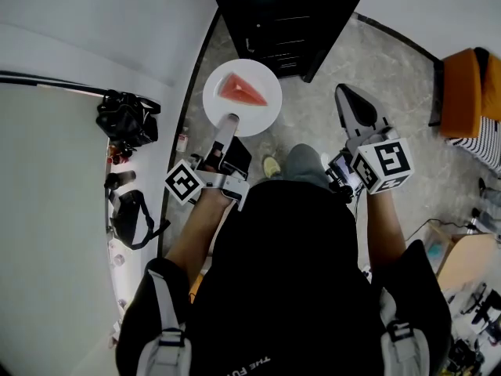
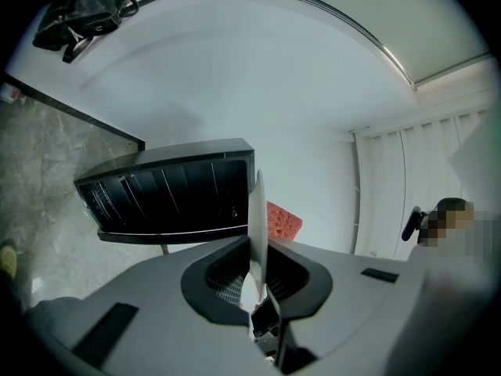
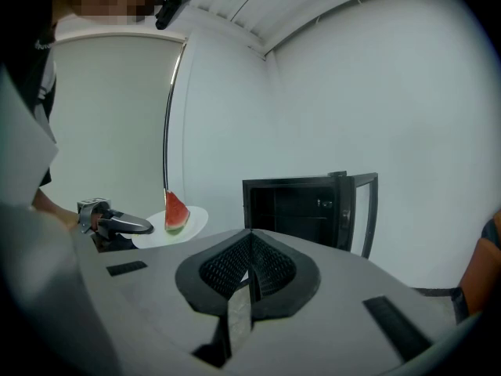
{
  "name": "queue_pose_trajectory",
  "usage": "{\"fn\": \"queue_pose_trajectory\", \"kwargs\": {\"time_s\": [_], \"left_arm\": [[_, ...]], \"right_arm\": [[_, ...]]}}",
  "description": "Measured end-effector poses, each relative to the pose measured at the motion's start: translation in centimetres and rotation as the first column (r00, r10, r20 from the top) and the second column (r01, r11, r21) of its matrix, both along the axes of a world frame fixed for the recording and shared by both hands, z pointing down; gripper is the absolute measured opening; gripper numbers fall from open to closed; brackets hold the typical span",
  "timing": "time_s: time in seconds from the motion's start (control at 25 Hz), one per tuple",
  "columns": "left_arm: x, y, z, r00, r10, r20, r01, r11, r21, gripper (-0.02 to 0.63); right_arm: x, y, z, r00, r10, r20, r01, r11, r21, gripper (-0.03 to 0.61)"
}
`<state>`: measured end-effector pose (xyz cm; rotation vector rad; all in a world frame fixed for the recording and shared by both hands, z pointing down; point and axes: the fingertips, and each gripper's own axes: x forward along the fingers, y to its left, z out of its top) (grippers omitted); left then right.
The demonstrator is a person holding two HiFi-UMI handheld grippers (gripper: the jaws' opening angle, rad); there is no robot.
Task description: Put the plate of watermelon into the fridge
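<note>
Your left gripper [image 1: 228,122] pinches the plate [image 1: 262,114] by its near rim, watermelon [image 1: 241,91] on top, just short of the open fridge [image 1: 290,14]. Slide it in level and slow; your right gripper [image 1: 347,96] is pressed together, empty.

watermelon [image 1: 241,90] sits on the plate [image 1: 254,120], plate's near rim is in the left tool [image 1: 230,121], just in front of the open fridge [image 1: 286,18]. right tool [image 1: 350,99] is off to the plate's right, bag [image 1: 125,117] to its left by the wall [image 1: 117,22]

The plate [image 2: 257,210], seen edge-on, hides most of the watermelon [image 2: 283,219].
</note>
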<state>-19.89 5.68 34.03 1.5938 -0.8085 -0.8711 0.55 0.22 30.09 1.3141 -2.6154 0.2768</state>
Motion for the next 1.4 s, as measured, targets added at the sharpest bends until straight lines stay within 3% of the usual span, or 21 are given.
{"fn": "queue_pose_trajectory", "kwargs": {"time_s": [1.04, 1.4], "left_arm": [[-0.5, -1.8, 0.4, 1.0, 0.004, 0.0, -0.004, 1.0, -0.003, 0.035], [0.4, -6.4, 1.4, 1.0, 0.0, 0.002, 0.0, 1.0, -0.029, 0.035]], "right_arm": [[0.3, -1.2, 0.6, 1.0, 0.019, -0.011, -0.019, 1.0, -0.011, 0.009], [1.1, -6.1, 2.0, 1.0, 0.01, -0.01, -0.011, 0.999, -0.042, 0.009]]}}
